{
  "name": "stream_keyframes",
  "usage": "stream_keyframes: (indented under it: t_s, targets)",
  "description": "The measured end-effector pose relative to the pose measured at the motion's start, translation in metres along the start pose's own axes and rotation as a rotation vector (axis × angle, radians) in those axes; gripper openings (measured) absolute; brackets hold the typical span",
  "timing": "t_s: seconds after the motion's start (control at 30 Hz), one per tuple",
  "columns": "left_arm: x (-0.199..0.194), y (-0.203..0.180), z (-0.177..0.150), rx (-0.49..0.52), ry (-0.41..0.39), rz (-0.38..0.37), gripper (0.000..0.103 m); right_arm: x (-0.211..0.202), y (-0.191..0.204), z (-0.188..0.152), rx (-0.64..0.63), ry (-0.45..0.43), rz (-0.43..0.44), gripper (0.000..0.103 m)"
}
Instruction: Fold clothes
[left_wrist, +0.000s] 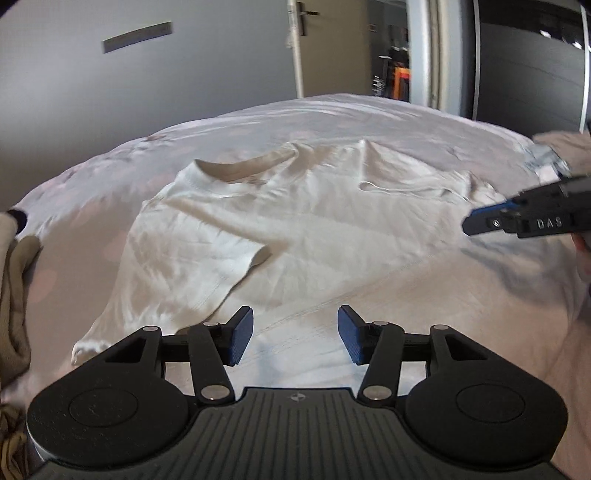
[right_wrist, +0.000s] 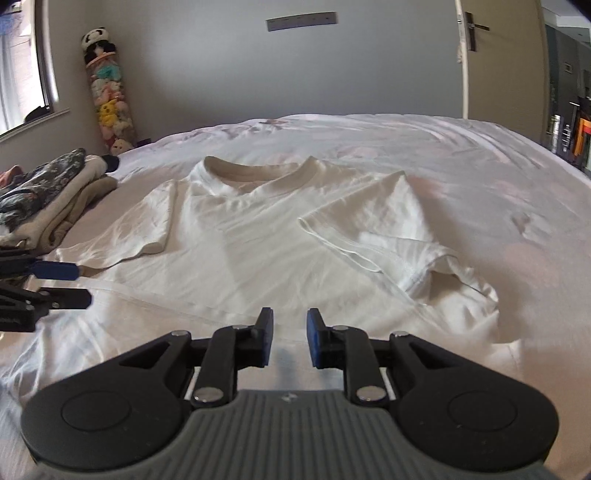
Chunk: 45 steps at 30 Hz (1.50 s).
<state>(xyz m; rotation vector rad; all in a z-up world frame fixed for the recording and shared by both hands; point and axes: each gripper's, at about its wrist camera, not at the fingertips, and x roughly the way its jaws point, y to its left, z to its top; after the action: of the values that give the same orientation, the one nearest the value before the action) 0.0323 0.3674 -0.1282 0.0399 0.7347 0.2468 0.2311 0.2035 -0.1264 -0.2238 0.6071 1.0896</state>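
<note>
Nearest, the left gripper (left_wrist: 295, 334) hangs just above the near hem of the white T-shirt (left_wrist: 280, 221), its blue pads well apart with nothing between them. The right gripper (right_wrist: 290, 338) hovers low over the same lower edge, its jaws parted by a narrower gap, also empty. The T-shirt lies spread front-up on the pale bed sheet (right_wrist: 480, 155), collar at the far end, both short sleeves folded in over the chest, the right-hand one rumpled at its lower corner. To the left of the shirt, a pile of folded clothes (right_wrist: 51, 199) rests on the sheet. Farther back, a tall clear tube of plush toys (right_wrist: 109, 96) stands in the corner beside the grey wall (right_wrist: 258, 74).
</note>
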Motion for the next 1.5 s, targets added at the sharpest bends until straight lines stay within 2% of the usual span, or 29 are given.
stream_keyframes:
  t_s: [0.1,0.17,0.27,0.3,0.37,0.43,0.5,0.63,0.77,0.9,0.97,1.03,1.1,1.27,1.33,1.37,1.43,1.5]
  targets:
    - [0.014,-0.010,0.004,0.053,0.024,-0.037,0.049,0.006,0.012,0.000,-0.069,0.016,0.037,0.032]
    - [0.023,-0.014,0.004,0.047,0.043,-0.050,0.049,0.011,0.019,-0.002,-0.107,0.031,0.050,0.035]
    - [0.029,-0.018,0.000,0.022,0.060,-0.057,0.047,0.023,0.023,-0.008,-0.123,0.068,0.046,0.034]
    - [0.030,-0.019,-0.002,0.007,0.059,-0.058,0.042,0.024,0.024,-0.010,-0.133,0.070,0.042,0.026]
    - [0.029,-0.022,-0.006,-0.023,0.048,-0.052,0.029,0.025,0.025,-0.015,-0.155,0.066,0.033,0.016]
    - [0.027,-0.025,-0.007,-0.039,0.038,-0.035,0.007,0.024,0.028,-0.016,-0.173,0.055,0.023,0.002]
    - [0.024,-0.027,-0.006,-0.045,0.037,-0.017,0.000,0.020,0.031,-0.016,-0.182,0.034,0.011,0.002]
    - [0.020,-0.029,-0.005,-0.060,0.032,0.021,0.000,0.009,0.034,-0.011,-0.177,-0.027,-0.010,0.002]
    - [0.013,-0.022,0.003,-0.081,-0.011,0.055,0.000,0.000,0.037,-0.004,-0.179,-0.091,-0.046,0.001]
    - [0.015,-0.014,0.012,-0.084,0.000,0.067,0.000,0.013,0.035,0.003,-0.146,-0.079,-0.069,0.001]
    - [0.014,-0.009,0.014,-0.090,0.011,0.076,0.006,0.026,0.033,0.002,-0.127,-0.039,-0.076,0.001]
    - [0.012,-0.004,0.009,-0.101,0.040,0.095,0.030,0.035,0.031,-0.005,-0.131,0.004,-0.073,0.001]
    - [0.006,0.002,0.000,-0.129,0.065,0.127,0.043,0.039,0.029,-0.010,-0.134,0.022,-0.065,0.002]
    - [0.005,0.012,-0.013,-0.210,0.108,0.142,0.044,0.031,0.025,-0.006,-0.100,0.014,-0.056,0.007]
    - [0.014,0.013,-0.015,-0.227,0.132,0.140,0.029,0.024,0.024,-0.004,-0.085,0.004,-0.065,0.008]
    - [0.016,0.013,-0.017,-0.233,0.120,0.137,0.025,0.021,0.023,-0.003,-0.085,-0.003,-0.072,0.012]
    - [0.017,0.010,-0.015,-0.214,0.111,0.146,0.001,0.014,0.020,-0.003,-0.079,-0.014,-0.086,0.020]
    - [0.016,0.007,-0.014,-0.204,0.096,0.157,0.001,0.010,0.015,-0.003,-0.059,-0.014,-0.099,0.021]
